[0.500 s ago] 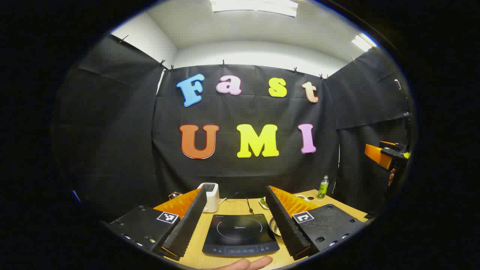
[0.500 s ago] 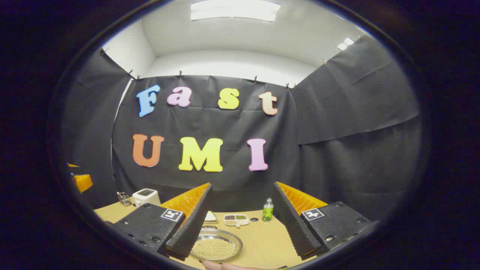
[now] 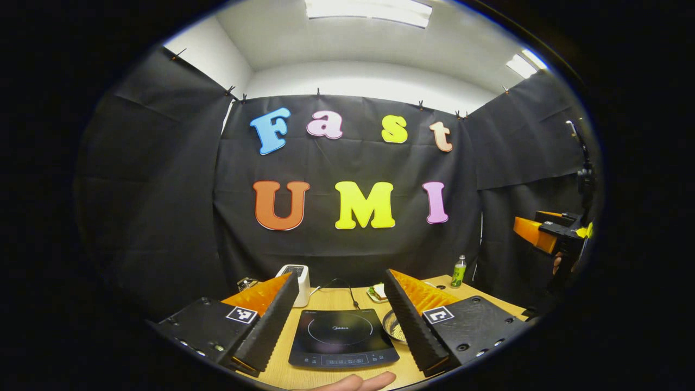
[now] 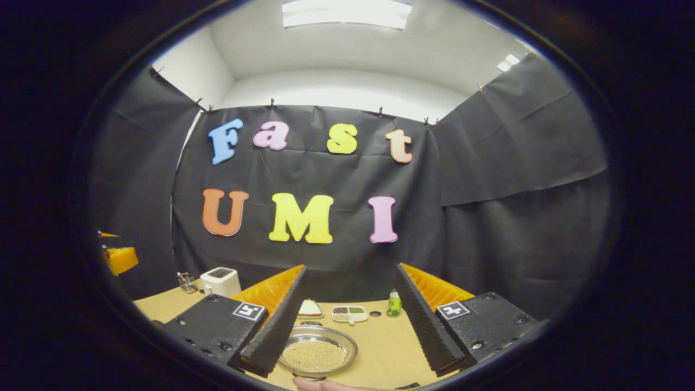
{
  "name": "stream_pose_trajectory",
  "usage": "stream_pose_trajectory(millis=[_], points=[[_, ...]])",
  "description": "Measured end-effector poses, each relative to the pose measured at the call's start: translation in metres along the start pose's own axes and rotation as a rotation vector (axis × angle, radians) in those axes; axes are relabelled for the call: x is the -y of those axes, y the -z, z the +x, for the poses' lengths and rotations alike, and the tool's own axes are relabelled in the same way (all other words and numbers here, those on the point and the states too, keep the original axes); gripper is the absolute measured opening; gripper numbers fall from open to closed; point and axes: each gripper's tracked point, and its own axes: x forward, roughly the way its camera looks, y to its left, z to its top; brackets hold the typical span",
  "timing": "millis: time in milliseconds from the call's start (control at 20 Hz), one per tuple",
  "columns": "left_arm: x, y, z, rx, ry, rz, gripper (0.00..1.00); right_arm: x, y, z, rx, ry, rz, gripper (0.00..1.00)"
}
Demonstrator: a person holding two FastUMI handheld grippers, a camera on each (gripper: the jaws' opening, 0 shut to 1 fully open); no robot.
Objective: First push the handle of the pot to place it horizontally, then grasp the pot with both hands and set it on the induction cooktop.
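- The left gripper [image 3: 340, 274] is held level above the near edge of the wooden table [image 3: 336, 297], its two fingers spread wide apart with nothing between them.
- The right gripper [image 4: 350, 268] is likewise spread wide and grips nothing; in the left gripper view it hangs well off to the right, raised above table height.
- The induction cooktop [image 3: 342, 339] lies flat on the table just ahead of and below the left gripper, framed between its fingers, control strip toward the person and glass top bare.
- A shallow metal dish of small yellowish grains [image 4: 317, 353] sits just to the right of the cooktop, straight ahead of the right gripper.
- Farther back stand a white toaster-like appliance [image 3: 297, 277], a green bottle [image 4: 394, 304] and a small divided snack tray [image 4: 350, 313], all well clear of the cooktop.
- Fingers of a hand [image 3: 358, 383] rest at the nearest table edge, in front of the cooktop.
- Where the pot lies, and which way its handle runs, I cannot tell from these pictures; it is probably lower and nearer than either camera is aimed.
- The task looks barely begun: the handle push is not yet done.
- The relation that matters: the cooktop lies on the left gripper's side, so the pot must finally travel toward that gripper's line, while whichever gripper is nearer the handle should push first. Both need to tip downward to find it.
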Motion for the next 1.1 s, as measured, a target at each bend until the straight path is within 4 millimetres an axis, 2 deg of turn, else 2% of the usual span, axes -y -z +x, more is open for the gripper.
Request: stream_pose_trajectory(millis=[50,300,350,550,650,700,750,800,900,950,1050,1100], points=[[0.002,0.001,-0.001,-0.001,0.007,0.006,0.95,0.000,0.002,0.000,-0.001,0.000,-0.002,0.96],[0.006,0.000,-0.003,0.011,0.005,0.006,0.95,0.000,0.013,0.001,-0.021,-0.016,0.011,1.00],[0.008,0.002,-0.003,0.009,0.005,0.002,0.95,0.002,0.016,0.001,-0.025,-0.014,0.014,0.96],[0.009,0.005,-0.003,0.011,-0.004,-0.016,0.95,0.006,0.024,0.001,-0.038,-0.019,0.039,1.00],[0.010,0.008,-0.002,0.008,-0.001,-0.029,0.95,0.007,0.028,0.002,-0.048,-0.025,0.042,0.96],[0.010,0.010,-0.001,0.007,-0.002,-0.034,0.95,0.009,0.032,0.004,-0.053,-0.023,0.042,1.00],[0.010,0.012,0.001,0.004,0.000,-0.038,0.95,0.009,0.037,0.007,-0.063,-0.022,0.040,0.96],[0.011,0.015,0.002,-0.001,0.004,-0.040,0.95,0.008,0.043,0.008,-0.076,-0.025,0.040,1.00],[0.012,0.020,0.006,-0.004,0.010,-0.048,0.95,0.005,0.055,0.013,-0.108,-0.033,0.039,0.96],[0.013,0.024,0.008,-0.013,0.012,-0.053,0.94,0.004,0.061,0.014,-0.125,-0.038,0.039,1.00],[0.013,0.031,0.011,-0.034,0.012,-0.056,0.95,0.000,0.073,0.019,-0.159,-0.051,0.049,1.00],[0.011,0.033,0.012,-0.036,0.004,-0.054,0.95,-0.002,0.078,0.021,-0.181,-0.053,0.061,0.94]])
